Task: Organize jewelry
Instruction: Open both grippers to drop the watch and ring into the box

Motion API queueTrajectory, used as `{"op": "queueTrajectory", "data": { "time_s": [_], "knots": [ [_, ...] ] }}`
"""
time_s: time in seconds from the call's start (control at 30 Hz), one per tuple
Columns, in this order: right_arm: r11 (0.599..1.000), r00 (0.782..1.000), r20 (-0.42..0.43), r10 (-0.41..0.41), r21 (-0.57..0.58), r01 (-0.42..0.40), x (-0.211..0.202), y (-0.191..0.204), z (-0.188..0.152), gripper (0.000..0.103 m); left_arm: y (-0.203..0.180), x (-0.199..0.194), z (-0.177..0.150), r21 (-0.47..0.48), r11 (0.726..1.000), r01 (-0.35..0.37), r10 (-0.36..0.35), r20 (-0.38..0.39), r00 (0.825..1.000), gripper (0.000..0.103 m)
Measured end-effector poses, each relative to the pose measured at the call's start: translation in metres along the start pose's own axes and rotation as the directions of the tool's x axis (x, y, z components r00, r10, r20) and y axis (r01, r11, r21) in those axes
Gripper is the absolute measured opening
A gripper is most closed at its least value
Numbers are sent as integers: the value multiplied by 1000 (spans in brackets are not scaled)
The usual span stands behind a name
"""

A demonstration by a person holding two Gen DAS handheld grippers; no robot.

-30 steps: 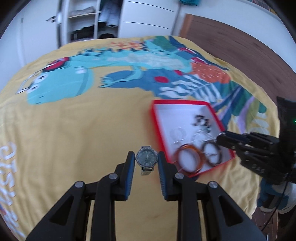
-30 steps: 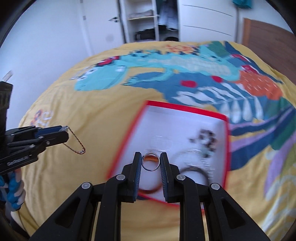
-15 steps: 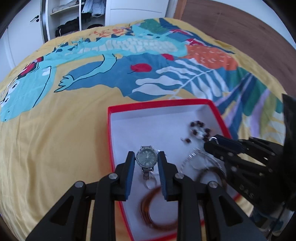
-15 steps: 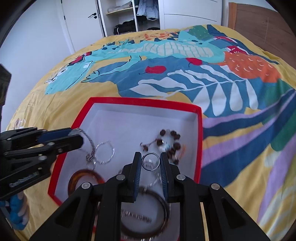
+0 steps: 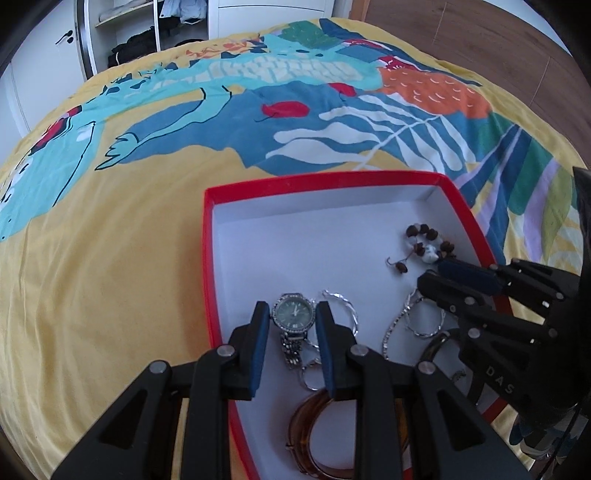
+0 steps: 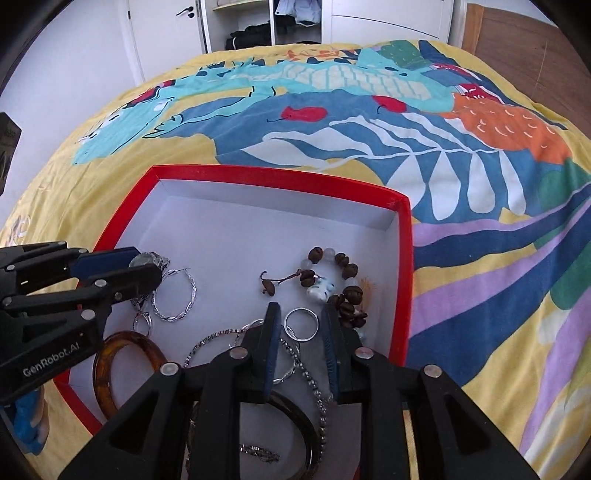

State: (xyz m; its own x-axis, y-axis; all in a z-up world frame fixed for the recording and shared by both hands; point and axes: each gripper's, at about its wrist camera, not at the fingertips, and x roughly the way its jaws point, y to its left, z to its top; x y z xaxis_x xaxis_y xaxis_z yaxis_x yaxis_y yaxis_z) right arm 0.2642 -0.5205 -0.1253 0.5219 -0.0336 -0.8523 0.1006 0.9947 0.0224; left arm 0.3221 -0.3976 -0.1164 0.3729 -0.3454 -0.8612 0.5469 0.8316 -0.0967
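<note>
A red box (image 5: 207, 258) with a white inside lies on the bedspread and holds several pieces of jewelry. My left gripper (image 5: 291, 314) is shut on a silver watch (image 5: 294, 314) with a green dial, low over the box's left part; its band hangs down. In the right wrist view, the left gripper (image 6: 147, 266) and watch (image 6: 142, 260) enter from the left. My right gripper (image 6: 301, 314) is low over the red box (image 6: 280, 173). Its jaws are opening, with a silver ring (image 6: 301, 325) loose between the pads.
In the box lie a brown beaded bracelet (image 6: 332, 273), a silver hoop (image 6: 175, 295), an amber bangle (image 6: 125, 365), a dark bangle (image 6: 291, 435) and thin chains. A colourful yellow bedspread (image 6: 480, 332) surrounds the box. An open wardrobe (image 6: 273, 22) stands behind the bed.
Both grippers came down over the box. The left carried the watch from over the bedspread to over the box. The right jaws widened and no longer pinch the ring.
</note>
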Motion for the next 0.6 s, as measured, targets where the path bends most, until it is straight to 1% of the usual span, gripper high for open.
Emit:
{"op": "queueTrajectory", "data": {
  "time_s": [0.1, 0.13, 0.2, 0.27, 0.3, 0.37, 0.5, 0.6],
  "knots": [
    [1000, 1000, 11, -7, 3, 7, -8, 0, -2, 35, -1, -3, 0, -5, 1000, 13, -14, -7, 1000, 29],
    [1000, 1000, 16, -9, 5, 9, -11, -1, -2, 36, -2, -7, -1, -5, 1000, 18, -18, -3, 1000, 30],
    [1000, 999, 29, -19, 8, 19, -19, -2, -3, 42, -5, -16, 0, 7, 1000, 16, -16, 8, 1000, 31],
    [999, 999, 46, -26, 20, 25, -31, -4, -4, 43, -9, -26, 1, 16, 1000, 19, -19, 19, 1000, 34],
    [999, 998, 53, -29, 26, 28, -35, -5, -4, 44, -11, -32, 2, 18, 1000, 19, -20, 26, 999, 38],
    [999, 997, 66, -37, 34, 34, -49, -5, -5, 48, -13, -48, 2, 15, 1000, 25, -26, 43, 999, 40],
    [998, 995, 87, -50, 30, 47, -73, 0, -7, 54, -17, -81, -2, 22, 1000, 20, -22, 84, 996, 41],
    [998, 993, 107, -57, 40, 53, -95, 6, -10, 56, -14, -111, -10, 18, 1000, -4, 2, 119, 993, 42]
  ]
}}
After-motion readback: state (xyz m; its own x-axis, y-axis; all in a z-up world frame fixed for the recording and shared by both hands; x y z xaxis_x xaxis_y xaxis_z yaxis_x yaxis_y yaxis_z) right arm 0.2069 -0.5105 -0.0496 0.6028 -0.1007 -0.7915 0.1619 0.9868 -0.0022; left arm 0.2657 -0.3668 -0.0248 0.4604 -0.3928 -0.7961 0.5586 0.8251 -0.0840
